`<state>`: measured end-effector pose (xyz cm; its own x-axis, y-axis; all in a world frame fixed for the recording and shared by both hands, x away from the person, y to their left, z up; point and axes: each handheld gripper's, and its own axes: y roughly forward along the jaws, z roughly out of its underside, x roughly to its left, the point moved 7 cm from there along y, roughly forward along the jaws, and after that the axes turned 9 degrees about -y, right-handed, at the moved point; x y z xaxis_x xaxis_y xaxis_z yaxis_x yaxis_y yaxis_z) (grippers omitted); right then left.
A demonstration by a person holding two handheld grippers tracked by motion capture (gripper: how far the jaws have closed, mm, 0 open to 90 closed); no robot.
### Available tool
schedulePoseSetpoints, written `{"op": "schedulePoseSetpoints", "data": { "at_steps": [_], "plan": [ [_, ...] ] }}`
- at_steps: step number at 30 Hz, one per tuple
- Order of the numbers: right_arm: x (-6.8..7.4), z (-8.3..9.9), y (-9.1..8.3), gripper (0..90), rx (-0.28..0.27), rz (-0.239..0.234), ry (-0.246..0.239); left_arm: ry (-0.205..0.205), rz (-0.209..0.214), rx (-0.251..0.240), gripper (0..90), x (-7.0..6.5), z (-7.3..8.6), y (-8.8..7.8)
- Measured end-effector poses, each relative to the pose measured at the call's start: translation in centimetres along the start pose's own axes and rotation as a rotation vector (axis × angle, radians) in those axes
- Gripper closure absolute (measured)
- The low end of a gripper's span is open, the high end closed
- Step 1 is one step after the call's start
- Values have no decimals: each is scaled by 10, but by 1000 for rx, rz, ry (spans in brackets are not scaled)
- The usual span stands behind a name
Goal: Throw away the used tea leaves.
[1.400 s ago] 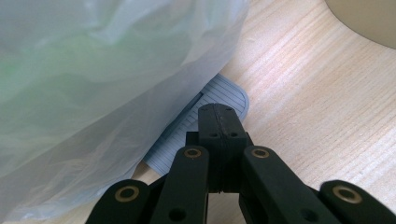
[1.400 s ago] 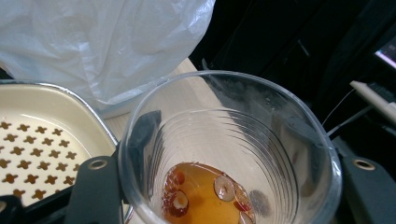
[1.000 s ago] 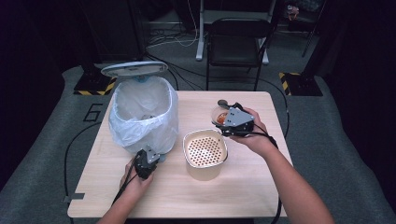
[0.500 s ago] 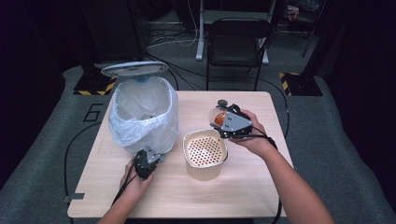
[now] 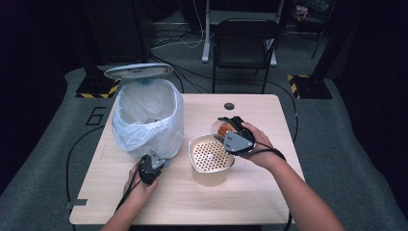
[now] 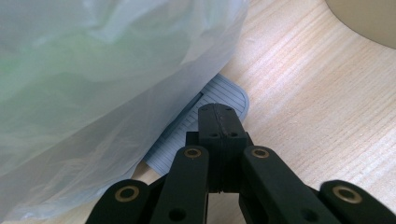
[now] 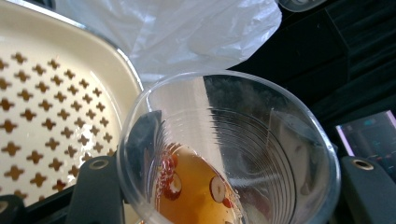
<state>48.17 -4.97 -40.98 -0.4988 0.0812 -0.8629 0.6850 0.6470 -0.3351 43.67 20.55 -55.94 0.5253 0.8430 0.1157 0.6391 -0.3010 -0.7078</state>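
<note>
Right now your right gripper (image 5: 230, 129) is clamped on a clear plastic cup (image 7: 224, 154), one jaw on either side of its wall, and you hold it tilted just beside the cream strainer (image 5: 210, 155) that sits on a tub near the middle of the wooden table (image 5: 269, 192). In the right gripper view the cup holds amber liquid with a few sliced red bits in it, and the strainer's cross-shaped holes lie just to the cup's left. Your left gripper (image 6: 215, 122) has its jaws pressed together with nothing between them, resting low by the foot of the bin (image 5: 146, 120), which is lined with a white bag. Its tips lie over the bin's ribbed grey pedal (image 6: 187, 135), under the bag's overhang.
</note>
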Motion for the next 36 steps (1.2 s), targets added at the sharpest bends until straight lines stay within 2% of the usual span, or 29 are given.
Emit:
{"op": "schedulePoseSetpoints", "data": {
  "at_steps": [3,6,12,15,16,17,18,20,23,28,32,33,34,35,36],
  "plan": [
    [3,-2,0,360,13,8,-62,-3,-3,-11,900,0,0,1],
    [9,-5,1,360,22,2,-110,0,-1,1,900,0,0,0],
    [13,-11,1,360,30,12,-183,-4,0,-10,900,0,0,1],
    [14,-15,0,361,36,20,-238,-1,2,-1,900,0,0,0],
    [13,-17,0,361,38,32,-272,0,1,0,900,0,0,0],
    [15,-17,0,361,43,33,-282,0,0,0,900,0,0,0],
    [14,-19,0,362,45,44,-323,-1,0,0,900,0,0,0],
    [17,-20,1,363,55,45,-340,-3,-5,-7,900,0,0,0],
    [18,-21,2,364,84,71,-448,-1,0,0,900,0,0,0],
    [18,-24,4,368,105,101,-525,-2,1,0,900,0,0,0],
    [16,-24,5,371,127,117,-560,-1,3,2,900,0,0,0],
    [17,-23,5,373,140,137,-569,-1,2,2,900,0,0,0],
    [16,-25,6,373,145,144,-612,-1,2,1,900,0,0,0],
    [16,-25,5,373,150,154,-608,-2,3,1,900,0,0,0],
    [15,-26,5,374,152,152,-633,-2,3,2,900,0,0,0]
  ]
}}
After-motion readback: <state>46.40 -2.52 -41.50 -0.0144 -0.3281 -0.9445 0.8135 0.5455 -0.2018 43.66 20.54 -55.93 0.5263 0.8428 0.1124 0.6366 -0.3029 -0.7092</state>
